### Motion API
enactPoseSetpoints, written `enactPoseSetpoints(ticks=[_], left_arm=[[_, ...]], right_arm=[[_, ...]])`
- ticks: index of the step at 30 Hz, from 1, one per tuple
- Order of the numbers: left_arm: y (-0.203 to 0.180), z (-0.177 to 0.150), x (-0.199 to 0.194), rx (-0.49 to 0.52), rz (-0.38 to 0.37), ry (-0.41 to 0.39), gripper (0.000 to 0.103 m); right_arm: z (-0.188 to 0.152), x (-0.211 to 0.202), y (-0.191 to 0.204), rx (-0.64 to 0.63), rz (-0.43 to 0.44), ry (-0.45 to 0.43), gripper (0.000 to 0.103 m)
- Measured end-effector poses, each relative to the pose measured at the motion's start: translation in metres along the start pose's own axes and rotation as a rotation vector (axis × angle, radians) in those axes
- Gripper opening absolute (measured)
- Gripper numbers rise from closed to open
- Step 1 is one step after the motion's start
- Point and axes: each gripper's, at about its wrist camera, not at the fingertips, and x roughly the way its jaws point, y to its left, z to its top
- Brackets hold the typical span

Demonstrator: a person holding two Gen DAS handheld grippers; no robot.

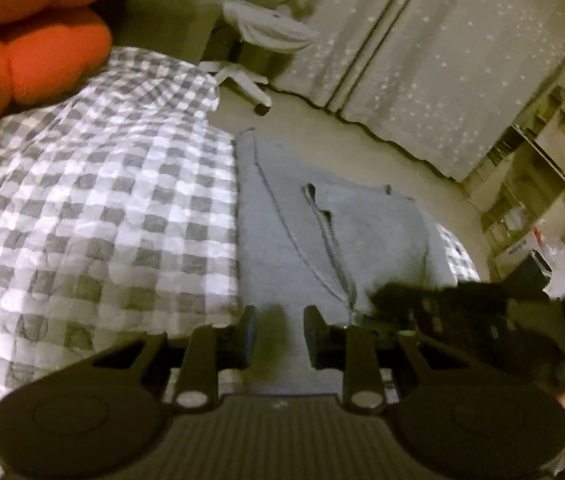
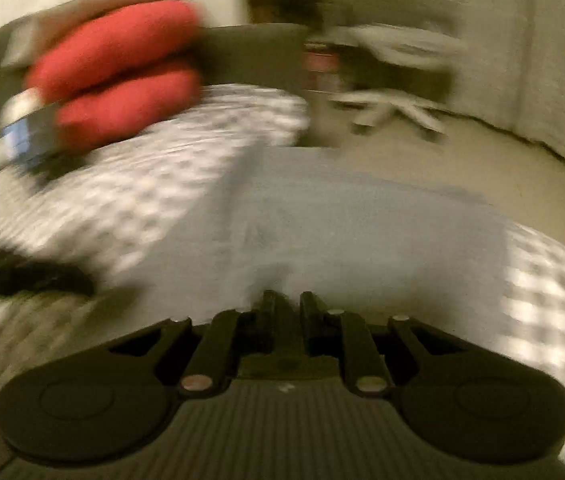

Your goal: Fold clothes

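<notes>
A bed with a grey-and-white checked cover carries a pale blue garment, laid flat at its far right edge. Beyond lie beige floor, a white swivel chair and star-dotted curtains. The left gripper has narrowly parted, empty fingers; the right gripper is nearly closed, its grip unclear through blur.

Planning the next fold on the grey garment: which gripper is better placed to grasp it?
Probably the left gripper: its jaws stand apart, empty, over the grey garment. The right gripper looks nearly closed.
</notes>
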Motion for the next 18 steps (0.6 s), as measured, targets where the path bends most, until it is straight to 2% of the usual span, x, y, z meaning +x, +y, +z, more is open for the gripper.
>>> enactPoseSetpoints(ticks=[3,4,6,8,10,12,15,18], left_arm=[[-0.003,-0.001,0.000,0.007,0.008,-0.002,0.026],[-0.004,-0.001,0.000,0.012,0.009,-0.003,0.026],[-0.006,-0.001,-0.001,0.019,0.005,-0.004,0.026],[-0.004,0.001,-0.001,0.020,0.003,-0.005,0.026],[-0.002,0.002,-0.001,0.021,0.008,-0.008,0.026],[-0.001,0.002,0.001,0.022,0.019,-0.006,0.026],[0.000,0.003,0.003,0.017,0.016,0.004,0.026],[-0.003,0.004,0.002,0.022,0.005,0.003,0.026]], right_arm=[[-0.002,-0.013,0.017,-0.115,0.115,-0.005,0.018],[-0.001,-0.019,0.010,-0.105,0.102,-0.019,0.018],[0.003,-0.032,-0.005,-0.075,0.066,-0.051,0.018],[0.009,-0.043,-0.039,0.051,-0.026,-0.087,0.018],[0.009,-0.051,-0.079,0.202,-0.197,-0.087,0.025],[0.004,-0.053,-0.108,0.273,-0.297,-0.071,0.025],[0.003,-0.047,-0.140,0.336,-0.305,-0.060,0.025],[0.017,-0.031,-0.156,0.316,-0.323,-0.055,0.026]])
